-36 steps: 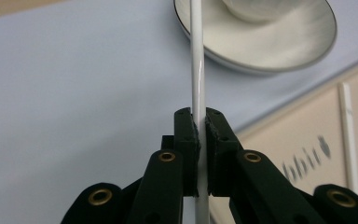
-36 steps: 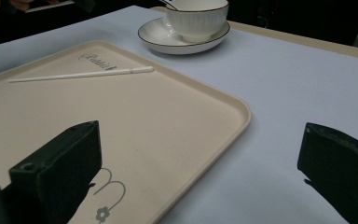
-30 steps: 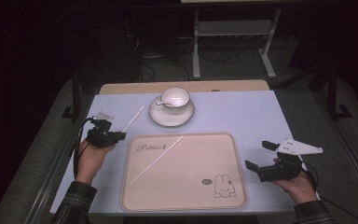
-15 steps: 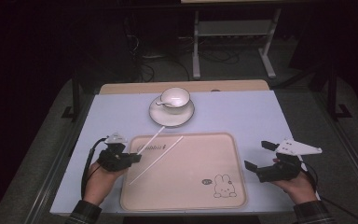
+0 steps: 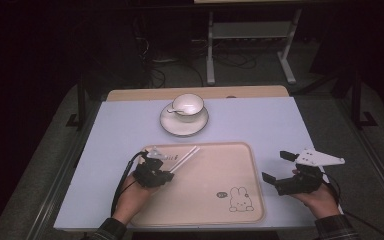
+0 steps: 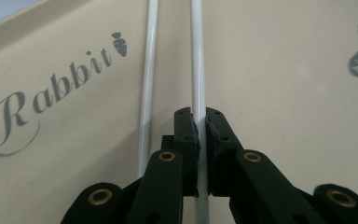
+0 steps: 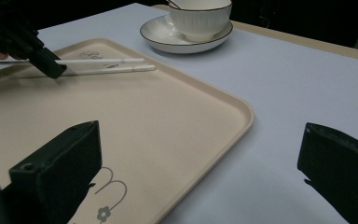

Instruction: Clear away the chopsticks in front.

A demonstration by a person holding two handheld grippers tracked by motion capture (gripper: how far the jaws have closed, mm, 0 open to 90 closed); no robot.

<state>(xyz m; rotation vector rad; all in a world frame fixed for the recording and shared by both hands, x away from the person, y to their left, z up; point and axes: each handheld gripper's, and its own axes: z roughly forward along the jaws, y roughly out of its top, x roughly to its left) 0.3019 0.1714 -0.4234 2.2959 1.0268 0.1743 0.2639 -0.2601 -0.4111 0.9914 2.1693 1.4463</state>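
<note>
A person sits at a pale blue worktop [image 5: 260, 125] holding a black gripper in each hand. The left gripper [image 5: 167, 176] is over the near-left part of a beige tray [image 5: 215, 170], its fingers [image 6: 185, 135] clenched on a thin white chopstick [image 6: 196, 60] that points away toward the tray's far edge. In the left gripper view the held stick runs straight up between the two black fingers. A second chopstick [image 6: 148, 79] lies just beside it on the tray, nearly parallel, next to the printed word "Rabbit". From the right gripper view the held stick sits slightly above the lying one. The right gripper [image 5: 279, 170] is near the tray's right edge, over the worktop, with its fingers [image 7: 58, 172] spread wide and nothing between them. A white cup [image 5: 187, 105] stands on a saucer [image 5: 184, 125] beyond the tray, well apart from both grippers. A small rabbit drawing marks the tray's near-right corner
</note>
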